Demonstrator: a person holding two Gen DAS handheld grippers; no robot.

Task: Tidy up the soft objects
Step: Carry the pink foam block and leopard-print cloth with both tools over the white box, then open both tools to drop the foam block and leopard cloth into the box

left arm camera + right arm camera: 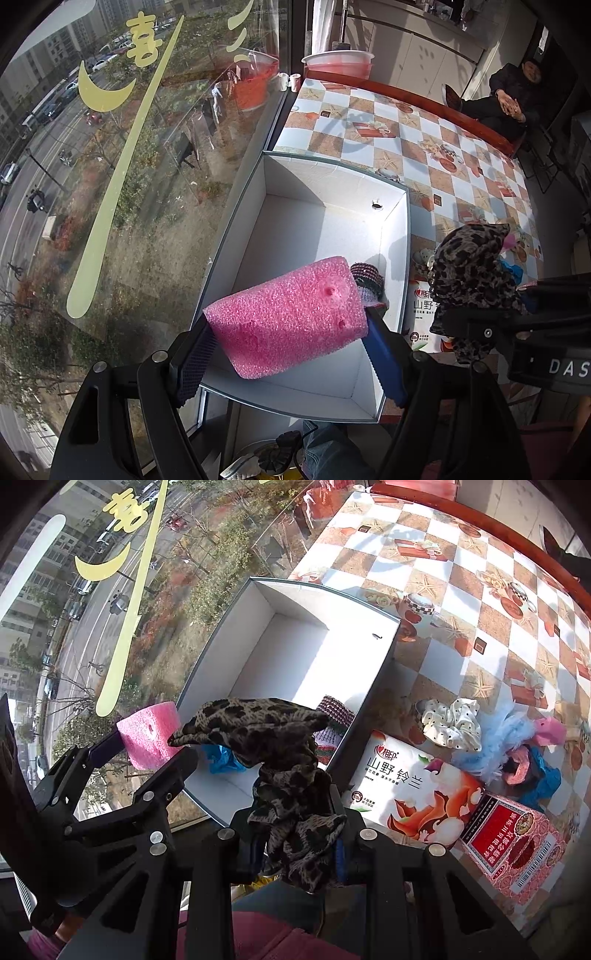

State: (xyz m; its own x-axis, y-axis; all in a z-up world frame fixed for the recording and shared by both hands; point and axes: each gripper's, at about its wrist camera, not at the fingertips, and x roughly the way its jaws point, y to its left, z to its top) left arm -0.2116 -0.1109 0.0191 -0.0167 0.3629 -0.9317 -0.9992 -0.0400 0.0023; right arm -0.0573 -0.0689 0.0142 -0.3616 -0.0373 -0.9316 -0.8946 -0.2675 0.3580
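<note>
Both claws loaded: left gripper (291,350) clamps pink foam (288,317) above white box (321,173) rim; right gripper (299,845) pinches leopard cloth (291,775).

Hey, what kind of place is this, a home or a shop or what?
Probably a lived-in apartment, several floors up. A table with a patterned oilcloth stands against a big window overlooking a street, plastic basins sit at its far end, and a man lounges on a seat beside it.
</note>
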